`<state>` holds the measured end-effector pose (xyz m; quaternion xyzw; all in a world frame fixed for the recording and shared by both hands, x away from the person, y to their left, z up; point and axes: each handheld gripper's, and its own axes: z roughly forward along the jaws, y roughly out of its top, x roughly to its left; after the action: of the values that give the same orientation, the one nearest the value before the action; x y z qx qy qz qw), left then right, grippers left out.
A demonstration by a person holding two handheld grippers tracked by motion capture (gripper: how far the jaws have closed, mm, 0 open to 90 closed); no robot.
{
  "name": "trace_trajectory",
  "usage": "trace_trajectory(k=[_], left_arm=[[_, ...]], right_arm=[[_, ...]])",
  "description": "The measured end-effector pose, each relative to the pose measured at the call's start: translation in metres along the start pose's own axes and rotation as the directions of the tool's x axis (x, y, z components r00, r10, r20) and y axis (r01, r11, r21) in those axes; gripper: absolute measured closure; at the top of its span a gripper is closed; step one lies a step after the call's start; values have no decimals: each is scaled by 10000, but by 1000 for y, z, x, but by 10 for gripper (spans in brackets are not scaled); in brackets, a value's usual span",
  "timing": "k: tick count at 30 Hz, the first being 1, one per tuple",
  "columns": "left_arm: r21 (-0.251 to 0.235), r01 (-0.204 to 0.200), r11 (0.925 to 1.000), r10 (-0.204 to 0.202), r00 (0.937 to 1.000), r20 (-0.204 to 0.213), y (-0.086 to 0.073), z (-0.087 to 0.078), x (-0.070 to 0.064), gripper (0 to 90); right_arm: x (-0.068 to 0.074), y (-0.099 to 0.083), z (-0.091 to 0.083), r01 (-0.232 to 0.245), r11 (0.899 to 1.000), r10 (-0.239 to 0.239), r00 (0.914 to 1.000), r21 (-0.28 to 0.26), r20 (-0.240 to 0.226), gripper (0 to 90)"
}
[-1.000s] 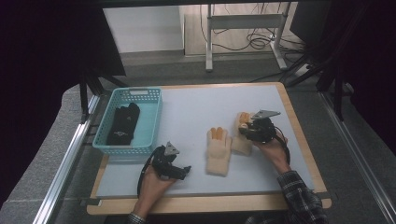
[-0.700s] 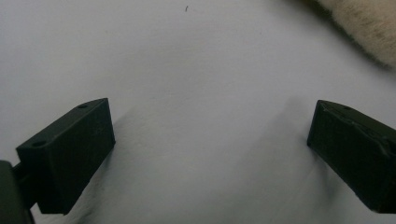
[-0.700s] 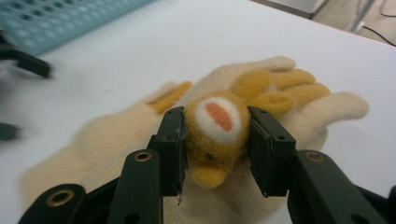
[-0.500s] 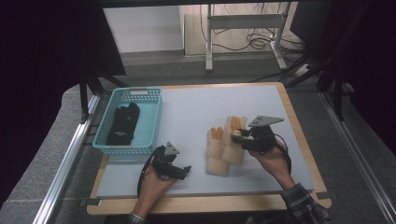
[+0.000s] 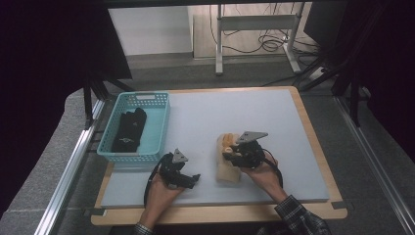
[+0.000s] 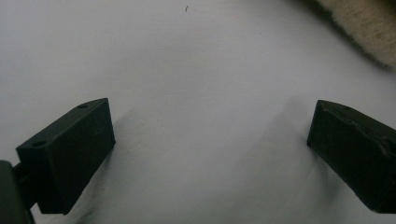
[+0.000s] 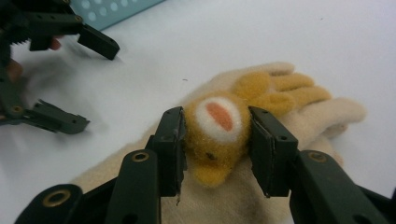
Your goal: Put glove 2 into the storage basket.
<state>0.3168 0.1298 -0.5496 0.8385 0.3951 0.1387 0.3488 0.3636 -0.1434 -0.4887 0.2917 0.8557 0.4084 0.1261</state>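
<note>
A beige fuzzy glove [image 5: 228,169] with yellow fingertips lies at the table's front middle, and a second glove of the same kind sits on top of it. My right gripper [image 5: 231,155] is shut on that upper glove. In the right gripper view the jaws pinch a yellow fuzzy patch [image 7: 217,126] with a white and orange spot, over the beige glove [image 7: 289,121] spread beneath. My left gripper [image 5: 193,178] rests open on the table to the left of the gloves. Its fingers [image 6: 70,149] stand wide apart over bare white surface, with a glove edge [image 6: 364,23] at top right.
A teal basket [image 5: 164,122] at the left holds a black glove [image 5: 128,129]. The white table top [image 5: 235,112] has a wooden rim. In the right gripper view the left gripper [image 7: 95,86] and the basket's corner [image 7: 116,7] lie beyond the gloves.
My right gripper has carried its glove left and nearer, from beside the other glove to on top of it. The left gripper has stayed put.
</note>
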Motion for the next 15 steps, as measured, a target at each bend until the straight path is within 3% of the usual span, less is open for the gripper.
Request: trace_trajectory(k=[8,11,15], left_arm=[[30,-18,10000,18,10000,4,0,0,0,9],[17,-15,10000,15,10000,-6,0,0,0,9],[13,-8,10000,8,10000,-5,0,0,0,9]], right_arm=[[1,-9,11,-83,9999,84,9999,124,-63,465],[-3,-4,1,-42,9996,43,10000,-276,22,399],[-18,1,-17,-78,9981,108,9988,-616,476,385]])
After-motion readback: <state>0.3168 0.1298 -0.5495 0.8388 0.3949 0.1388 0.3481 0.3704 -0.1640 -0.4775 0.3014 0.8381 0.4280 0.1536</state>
